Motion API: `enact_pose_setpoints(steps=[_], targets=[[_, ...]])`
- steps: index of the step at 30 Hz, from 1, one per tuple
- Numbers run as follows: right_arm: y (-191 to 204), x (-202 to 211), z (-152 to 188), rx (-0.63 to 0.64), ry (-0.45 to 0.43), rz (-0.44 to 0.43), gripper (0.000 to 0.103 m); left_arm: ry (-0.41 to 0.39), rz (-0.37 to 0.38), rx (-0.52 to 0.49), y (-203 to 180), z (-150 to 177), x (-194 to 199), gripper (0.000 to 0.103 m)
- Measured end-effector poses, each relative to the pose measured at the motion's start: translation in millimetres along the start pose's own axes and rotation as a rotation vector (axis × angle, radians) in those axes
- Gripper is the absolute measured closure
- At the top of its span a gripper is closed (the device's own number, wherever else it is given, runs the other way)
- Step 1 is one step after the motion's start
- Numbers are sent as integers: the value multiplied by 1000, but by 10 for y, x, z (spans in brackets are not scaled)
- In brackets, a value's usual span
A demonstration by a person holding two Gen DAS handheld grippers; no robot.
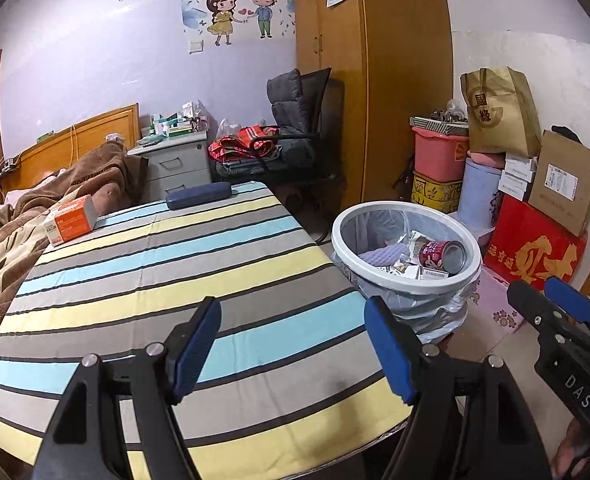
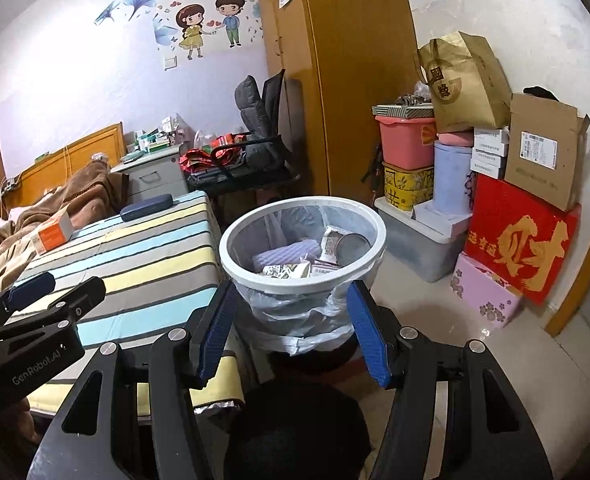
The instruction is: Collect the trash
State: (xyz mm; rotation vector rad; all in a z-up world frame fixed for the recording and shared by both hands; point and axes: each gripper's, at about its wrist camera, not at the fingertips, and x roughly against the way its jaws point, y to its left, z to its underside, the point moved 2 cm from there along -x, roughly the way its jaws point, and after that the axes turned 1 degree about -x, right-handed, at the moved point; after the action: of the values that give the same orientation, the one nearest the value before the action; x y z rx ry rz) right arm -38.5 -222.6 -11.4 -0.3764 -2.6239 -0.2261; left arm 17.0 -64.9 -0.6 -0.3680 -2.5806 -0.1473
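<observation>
white bin [image 2: 369, 224] holds trash (both grippers empty, spread)

Even indoor light, sharp, fisheye-warped edges

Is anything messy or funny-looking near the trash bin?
Nothing spilled. The trash bin stands upright, its plastic liner bunched below the rim. A can lies tipped inside with other rubbish. An orange box sits askew on the striped table.
</observation>
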Motion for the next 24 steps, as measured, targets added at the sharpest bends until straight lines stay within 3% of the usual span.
enact_pose_setpoints(steps=[24], targets=[[12,31,14,1,4,-7,44,7,2,6,30,11,54,27]])
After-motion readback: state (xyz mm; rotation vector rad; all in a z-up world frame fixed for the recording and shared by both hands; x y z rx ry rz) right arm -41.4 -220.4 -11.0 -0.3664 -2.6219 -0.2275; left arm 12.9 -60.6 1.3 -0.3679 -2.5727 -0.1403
